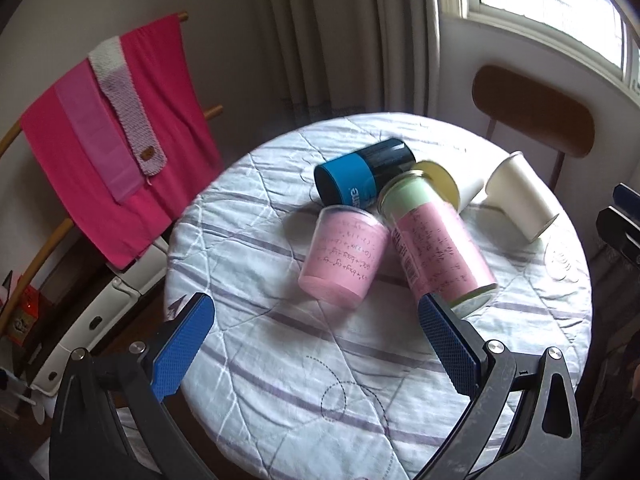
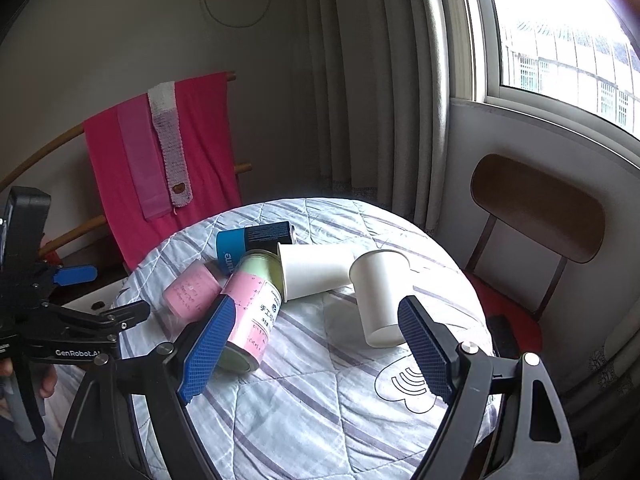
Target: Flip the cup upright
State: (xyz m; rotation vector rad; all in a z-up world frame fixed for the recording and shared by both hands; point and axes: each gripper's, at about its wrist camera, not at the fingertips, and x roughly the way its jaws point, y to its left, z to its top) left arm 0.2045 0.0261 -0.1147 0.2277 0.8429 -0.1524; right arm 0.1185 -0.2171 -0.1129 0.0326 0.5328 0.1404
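Several cups lie in a heap on the round quilted table (image 1: 304,364). A short pink cup (image 1: 345,256) stands upside down. A tall pink-and-green cup (image 1: 434,242) leans on its side. A blue-and-black cup (image 1: 362,178) lies on its side behind them. A white paper cup (image 1: 520,200) stands upside down and tilted at the right; it also shows in the right wrist view (image 2: 378,298). Another white cup (image 2: 316,270) lies on its side. My left gripper (image 1: 316,344) is open and empty, just short of the pink cups. My right gripper (image 2: 316,346) is open and empty, in front of the tilted white cup.
A wooden chair (image 2: 540,208) stands at the table's far right under the window. A rack with a pink towel (image 1: 120,136) stands to the left. Curtains hang behind the table. The left gripper's body (image 2: 48,320) shows at the left in the right wrist view.
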